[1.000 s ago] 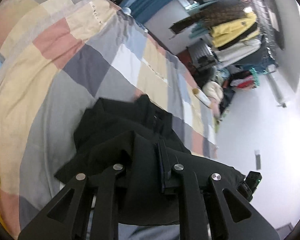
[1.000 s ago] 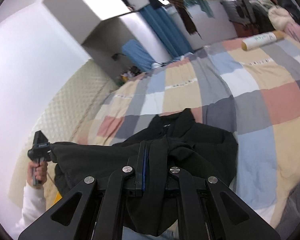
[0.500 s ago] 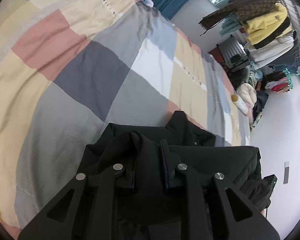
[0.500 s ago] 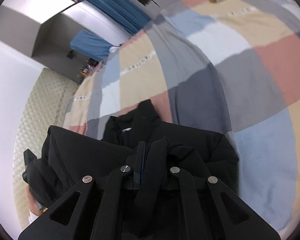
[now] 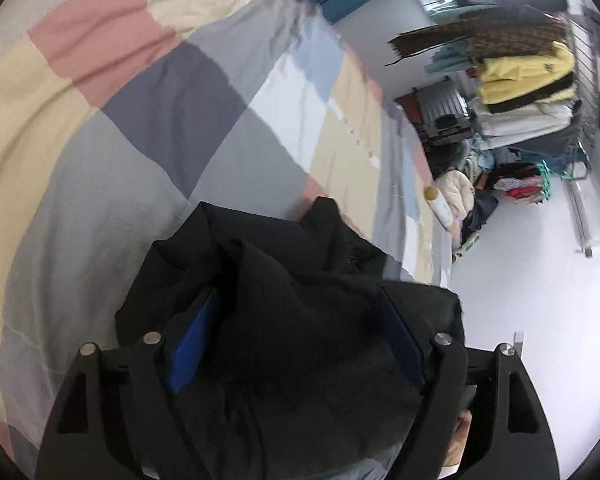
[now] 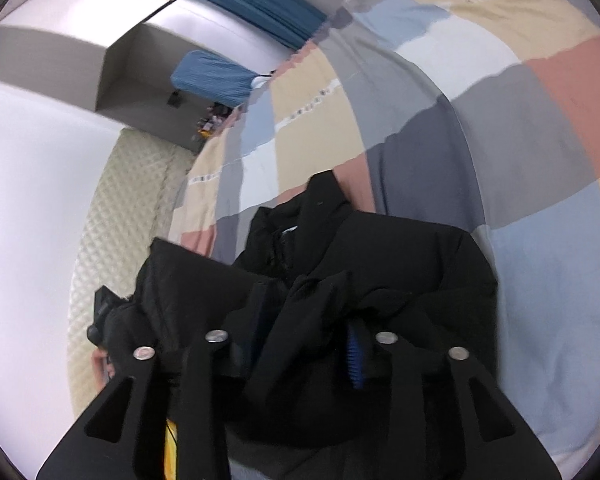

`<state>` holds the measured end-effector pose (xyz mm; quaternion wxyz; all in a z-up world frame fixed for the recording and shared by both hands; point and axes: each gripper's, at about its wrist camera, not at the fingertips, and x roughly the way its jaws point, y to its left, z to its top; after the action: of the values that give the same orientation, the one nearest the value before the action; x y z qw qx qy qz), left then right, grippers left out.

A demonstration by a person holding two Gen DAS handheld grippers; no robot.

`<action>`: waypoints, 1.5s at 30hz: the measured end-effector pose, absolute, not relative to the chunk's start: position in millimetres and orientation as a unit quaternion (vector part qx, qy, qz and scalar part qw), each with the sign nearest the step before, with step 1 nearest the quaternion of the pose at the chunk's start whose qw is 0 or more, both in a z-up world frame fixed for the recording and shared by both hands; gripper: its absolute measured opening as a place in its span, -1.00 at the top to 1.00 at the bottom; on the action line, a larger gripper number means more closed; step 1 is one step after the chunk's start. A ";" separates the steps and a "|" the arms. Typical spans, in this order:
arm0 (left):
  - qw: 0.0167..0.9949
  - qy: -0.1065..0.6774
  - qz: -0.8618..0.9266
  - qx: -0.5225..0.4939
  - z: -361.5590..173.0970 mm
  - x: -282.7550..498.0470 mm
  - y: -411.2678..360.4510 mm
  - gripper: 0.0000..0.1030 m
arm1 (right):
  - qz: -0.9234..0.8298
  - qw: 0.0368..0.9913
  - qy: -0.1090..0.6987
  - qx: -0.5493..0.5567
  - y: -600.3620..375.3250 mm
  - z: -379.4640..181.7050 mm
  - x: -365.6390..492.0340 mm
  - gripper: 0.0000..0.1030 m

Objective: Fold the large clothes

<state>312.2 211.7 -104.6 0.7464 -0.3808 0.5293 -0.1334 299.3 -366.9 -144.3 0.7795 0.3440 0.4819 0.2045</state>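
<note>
A black jacket (image 5: 292,280) lies folded over itself on the patchwork quilt (image 5: 100,160), its collar pointing away from me. My left gripper (image 5: 300,340) is low over its near edge. Its jaws are opening wide, the blue pads (image 5: 192,344) show bare, and loose black cloth sags between them. In the right wrist view the same jacket (image 6: 400,264) fills the lower middle. My right gripper (image 6: 306,340) has its jaws opening too. A bunched fold of cloth stands between them, clear of the blue pad (image 6: 356,360). The left gripper's body (image 6: 100,312) shows at the jacket's far left corner.
The quilt (image 6: 500,120) covers a wide bed. A cream roll (image 5: 440,208) lies near its far edge. A rack of hung clothes (image 5: 520,80) and piles stand beyond. A padded headboard (image 6: 132,208) runs along the left wall, with blue curtains (image 6: 260,0) behind.
Both grippers came down toward the bed with the jacket's hem. Their jaws, shut on the cloth before, now stand apart, and the jacket has settled doubled over on the quilt.
</note>
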 end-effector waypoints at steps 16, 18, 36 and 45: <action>0.908 0.367 -0.176 -0.100 -49.0 227.2 61.5 -0.55 | 0.154 0.910 0.373 0.099 -227.3 -65.8 224.2 -0.53; 0.905 0.379 -0.174 -0.085 -67.6 235.0 42.4 -0.55 | 0.156 0.911 0.371 0.085 -203.5 -81.1 226.1 -0.53; 0.914 0.387 -0.123 -0.026 -136.7 309.8 14.8 -0.55 | 0.083 0.929 0.360 0.036 -174.1 -165.1 303.0 -0.80; 0.909 0.397 -0.120 -0.038 -156.1 351.2 12.3 -0.55 | 0.085 0.921 0.374 0.062 -180.9 -190.9 354.8 -0.87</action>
<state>351.2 12.3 -156.1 0.9093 -0.0384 0.3966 -0.1202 354.8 -180.9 -190.9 0.9214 0.0621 0.3742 0.0850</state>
